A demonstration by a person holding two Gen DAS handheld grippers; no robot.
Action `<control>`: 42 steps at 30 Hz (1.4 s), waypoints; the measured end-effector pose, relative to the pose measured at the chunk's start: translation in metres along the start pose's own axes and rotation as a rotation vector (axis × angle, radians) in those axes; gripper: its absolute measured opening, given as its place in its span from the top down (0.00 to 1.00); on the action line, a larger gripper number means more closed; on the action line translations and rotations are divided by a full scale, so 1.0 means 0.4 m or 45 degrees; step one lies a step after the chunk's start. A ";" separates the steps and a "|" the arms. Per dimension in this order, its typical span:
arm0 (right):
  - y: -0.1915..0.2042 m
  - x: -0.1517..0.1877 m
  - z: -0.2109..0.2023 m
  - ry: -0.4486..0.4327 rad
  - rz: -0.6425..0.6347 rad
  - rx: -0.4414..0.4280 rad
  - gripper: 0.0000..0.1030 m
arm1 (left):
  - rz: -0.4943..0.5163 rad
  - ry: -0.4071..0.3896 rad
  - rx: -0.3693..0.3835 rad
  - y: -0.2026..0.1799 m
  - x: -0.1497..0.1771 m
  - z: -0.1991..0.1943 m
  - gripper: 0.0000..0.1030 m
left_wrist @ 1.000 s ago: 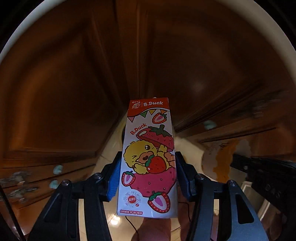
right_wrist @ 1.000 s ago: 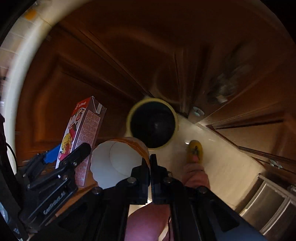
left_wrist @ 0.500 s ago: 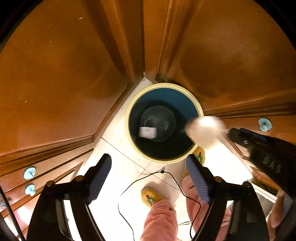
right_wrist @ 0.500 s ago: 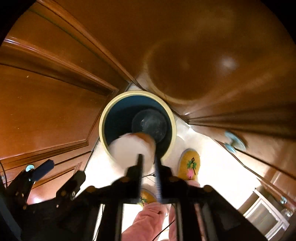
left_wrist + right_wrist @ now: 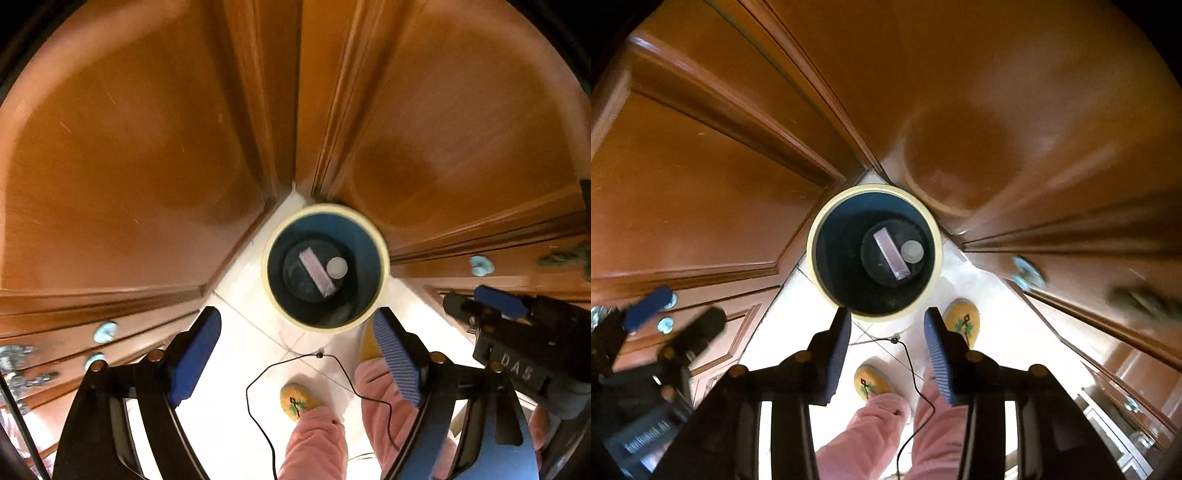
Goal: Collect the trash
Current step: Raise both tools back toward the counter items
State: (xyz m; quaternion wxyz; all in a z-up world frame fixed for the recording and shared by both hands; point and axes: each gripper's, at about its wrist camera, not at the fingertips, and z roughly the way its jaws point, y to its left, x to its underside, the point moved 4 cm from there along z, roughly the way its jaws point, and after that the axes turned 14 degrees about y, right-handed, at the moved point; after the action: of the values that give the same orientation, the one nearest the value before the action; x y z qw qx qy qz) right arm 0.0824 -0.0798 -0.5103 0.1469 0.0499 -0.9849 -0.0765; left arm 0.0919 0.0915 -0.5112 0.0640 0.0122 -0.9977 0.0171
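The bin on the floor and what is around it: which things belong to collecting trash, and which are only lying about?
Part of the job:
- bin
- carton lying inside it
- paper cup beside the carton
- left gripper, open and empty
- right gripper, jaws just been opening, empty

Just there:
- black cable
- yellow slippers
- wooden cabinets

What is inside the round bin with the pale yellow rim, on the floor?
At the bottom of the bin lie a long pale pink carton and, touching it, a white paper cup seen end-on. Anything beneath them is covered, and the carton's print does not show.
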 end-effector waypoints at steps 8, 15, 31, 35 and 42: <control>0.018 0.157 -0.228 -0.178 0.010 -0.047 0.60 | 0.087 -0.178 0.074 -0.038 0.088 -0.268 0.19; 0.035 0.278 -0.390 -0.289 0.039 -0.112 0.60 | 0.132 -0.295 0.080 -0.059 0.181 -0.475 0.19; 0.019 0.515 -0.713 -0.535 0.066 -0.043 0.59 | 0.281 -0.562 0.073 -0.118 0.320 -0.854 0.14; 0.015 0.561 -0.792 -0.656 0.056 0.002 0.45 | 0.327 -0.633 0.109 -0.139 0.338 -0.924 0.14; 0.026 0.625 -0.910 -0.835 -0.026 0.024 0.26 | 0.383 -0.732 0.180 -0.187 0.359 -1.027 0.12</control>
State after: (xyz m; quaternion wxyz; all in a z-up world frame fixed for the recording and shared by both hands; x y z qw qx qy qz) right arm -0.0482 -0.1494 -0.0941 -0.1795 0.0339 -0.9799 -0.0807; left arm 0.0038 0.0282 -0.0831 -0.2243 -0.1264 -0.9619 0.0915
